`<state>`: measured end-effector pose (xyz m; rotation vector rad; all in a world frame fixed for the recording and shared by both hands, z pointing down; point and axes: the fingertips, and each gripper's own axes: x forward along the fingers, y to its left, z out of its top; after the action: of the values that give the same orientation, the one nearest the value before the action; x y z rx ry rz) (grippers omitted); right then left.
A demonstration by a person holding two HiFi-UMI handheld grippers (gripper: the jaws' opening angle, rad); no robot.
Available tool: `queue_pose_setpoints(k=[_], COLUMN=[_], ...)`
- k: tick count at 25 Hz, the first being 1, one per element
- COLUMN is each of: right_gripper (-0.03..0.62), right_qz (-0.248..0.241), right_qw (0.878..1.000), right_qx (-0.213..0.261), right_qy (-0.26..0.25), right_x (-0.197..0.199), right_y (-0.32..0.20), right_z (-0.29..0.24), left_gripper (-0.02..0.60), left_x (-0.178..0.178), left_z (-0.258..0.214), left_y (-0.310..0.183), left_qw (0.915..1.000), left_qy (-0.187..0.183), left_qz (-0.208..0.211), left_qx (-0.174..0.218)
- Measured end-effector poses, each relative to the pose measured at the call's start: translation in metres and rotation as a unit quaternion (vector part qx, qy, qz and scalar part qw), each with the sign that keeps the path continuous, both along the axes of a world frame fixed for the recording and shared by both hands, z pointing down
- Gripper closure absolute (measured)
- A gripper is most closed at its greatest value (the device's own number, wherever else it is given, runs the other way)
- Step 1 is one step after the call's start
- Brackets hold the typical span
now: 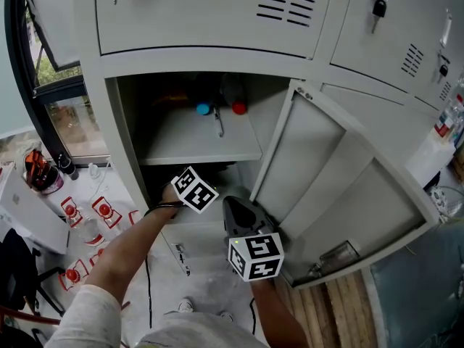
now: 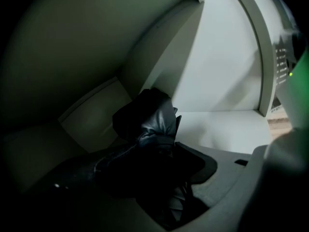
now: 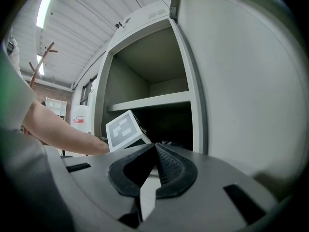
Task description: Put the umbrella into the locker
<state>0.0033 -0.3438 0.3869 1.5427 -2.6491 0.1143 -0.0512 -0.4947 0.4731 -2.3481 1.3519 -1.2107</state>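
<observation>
left gripper (image 2: 145, 153) clamped on the black umbrella (image 2: 152, 117) inside the lower compartment (image 1: 225, 172) of the locker (image 1: 210, 67), right gripper (image 3: 155, 146) closed up empty, two capped bottles (image 1: 233, 93) on the shelf (image 1: 196, 147) above

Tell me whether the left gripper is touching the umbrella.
Touching. The left gripper view shows the umbrella wedged between the jaws of the left gripper, its dark fabric pressed against them.
</observation>
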Motion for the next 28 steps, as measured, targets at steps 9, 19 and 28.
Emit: queue_pose_setpoints(k=[9,19,28], right_gripper=[0.591,0.591,0.591], right_qz=[0.003,-0.006,-0.005], right_qw=[1.000,1.000,1.000], right_qx=[-0.004,-0.008,-0.010], right_qy=[-0.011,-0.014,-0.012], right_x=[0.004,-0.001,0.001], right_y=[0.001,0.001,0.003], right_z=[0.002,0.003,0.003], left_gripper=[0.331,0.331,0.330], left_x=[0.000,0.001,0.001], left_z=[0.011,0.020,0.020], left_y=[-0.002,-0.003,-0.002], left_qw=[0.9995,0.9980,0.9980], left_qy=[-0.021,-0.026,-0.030], left_qz=[-0.006,-0.001,-0.002], left_qx=[-0.024,-0.057,-0.056])
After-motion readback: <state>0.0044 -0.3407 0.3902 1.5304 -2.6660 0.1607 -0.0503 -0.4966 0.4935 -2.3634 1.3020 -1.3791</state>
